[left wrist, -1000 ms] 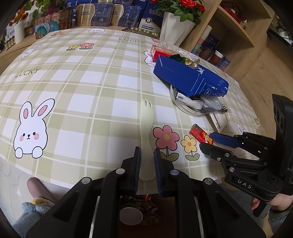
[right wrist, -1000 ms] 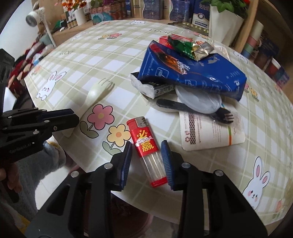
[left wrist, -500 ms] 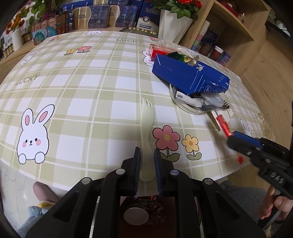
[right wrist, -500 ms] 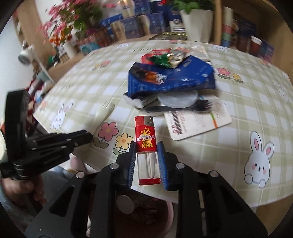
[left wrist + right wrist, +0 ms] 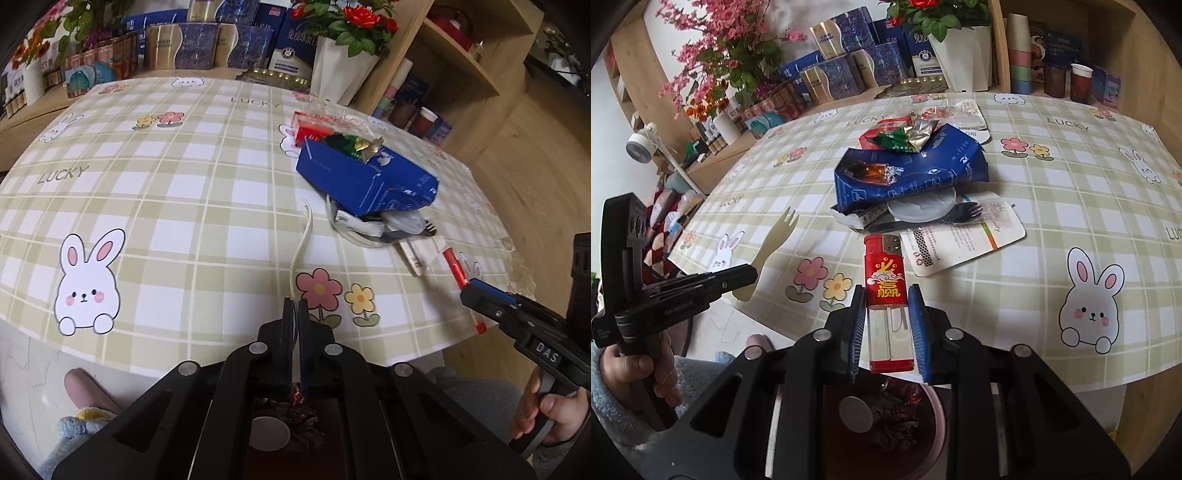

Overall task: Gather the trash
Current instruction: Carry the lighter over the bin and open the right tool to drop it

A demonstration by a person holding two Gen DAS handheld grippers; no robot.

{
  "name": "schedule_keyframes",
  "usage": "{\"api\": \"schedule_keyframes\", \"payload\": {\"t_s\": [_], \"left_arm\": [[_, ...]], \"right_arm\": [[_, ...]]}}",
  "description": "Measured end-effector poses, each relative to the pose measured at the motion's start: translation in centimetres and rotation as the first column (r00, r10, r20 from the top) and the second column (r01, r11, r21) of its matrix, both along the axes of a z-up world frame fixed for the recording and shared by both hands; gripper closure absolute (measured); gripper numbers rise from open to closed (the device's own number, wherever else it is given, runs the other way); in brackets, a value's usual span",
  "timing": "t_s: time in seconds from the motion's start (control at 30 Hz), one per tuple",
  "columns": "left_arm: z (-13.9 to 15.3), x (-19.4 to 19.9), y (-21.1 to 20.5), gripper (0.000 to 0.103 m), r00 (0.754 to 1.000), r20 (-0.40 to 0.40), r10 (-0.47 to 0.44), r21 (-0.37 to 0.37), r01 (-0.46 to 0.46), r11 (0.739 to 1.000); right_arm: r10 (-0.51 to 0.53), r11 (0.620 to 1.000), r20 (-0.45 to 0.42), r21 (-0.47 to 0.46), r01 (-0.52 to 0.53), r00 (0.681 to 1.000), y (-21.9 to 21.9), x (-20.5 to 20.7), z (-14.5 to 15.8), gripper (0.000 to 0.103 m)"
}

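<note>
Left tongs [image 5: 294, 317]: closed on the handle of the cream plastic fork [image 5: 302, 243], which is turned on edge at the near rim of the checked surface [image 5: 155, 206]. Right tongs [image 5: 886, 314]: clamped on the red lighter [image 5: 886, 280], lifted clear. Blue carton [image 5: 908, 173] lies on the remaining trash pile.

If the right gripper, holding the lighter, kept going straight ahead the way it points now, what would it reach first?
Probably the white printed card just beyond the lighter tip in the right gripper, then the black fork and blue packet; height above the table is unclear.
</note>
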State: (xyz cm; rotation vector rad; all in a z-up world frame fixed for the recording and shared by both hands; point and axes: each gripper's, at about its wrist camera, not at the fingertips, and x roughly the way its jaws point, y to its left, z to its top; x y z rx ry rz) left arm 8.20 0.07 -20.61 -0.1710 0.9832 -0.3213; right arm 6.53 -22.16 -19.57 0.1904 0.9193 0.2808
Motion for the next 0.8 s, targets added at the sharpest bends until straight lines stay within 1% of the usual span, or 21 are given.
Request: {"api": "schedule_keyframes", "payload": {"t_s": [0.17, 0.33, 0.5, 0.63, 0.7, 0.8], "left_arm": [[1.9, -2.3, 0.8, 0.100, 0.999, 0.027, -0.021, -0.005, 0.021, 1.000], [3.2, -5.2, 2.2, 0.100, 0.999, 0.043, -0.010, -0.024, 0.011, 1.000], [3.6, -8.2, 3.7, 0.100, 0.999, 0.038, 0.031, -0.068, -0.028, 0.997], [3.5, -10.0, 4.4, 0.100, 0.999, 0.032, 0.043, -0.086, -0.040, 0.995], [3.3, -10.6, 4.6, 0.100, 0.999, 0.027, 0.042, -0.088, -0.040, 0.995], [3.0, -11.4, 4.6, 0.100, 0.999, 0.026, 0.036, -0.087, -0.033, 0.996]], "right_arm": [[0.030, 1.000, 0.015, 0.006, -0.030, 0.999, 0.6, -1.2, 1.0, 0.076], [0.076, 0.997, -0.011, 0.001, -0.076, 0.997, 1.5, -3.1, 0.6, 0.076], [0.133, 0.991, -0.095, 0.008, -0.133, 0.987, 2.9, -5.4, -1.8, 0.077], [0.172, 0.985, -0.181, -0.001, -0.175, 0.968, 4.5, -6.5, -4.4, 0.077], [0.172, 0.984, -0.226, 0.002, -0.176, 0.959, 5.0, -6.8, -5.9, 0.077], [0.148, 0.988, -0.298, 0.013, -0.151, 0.943, 5.2, -6.9, -7.9, 0.077]]}}
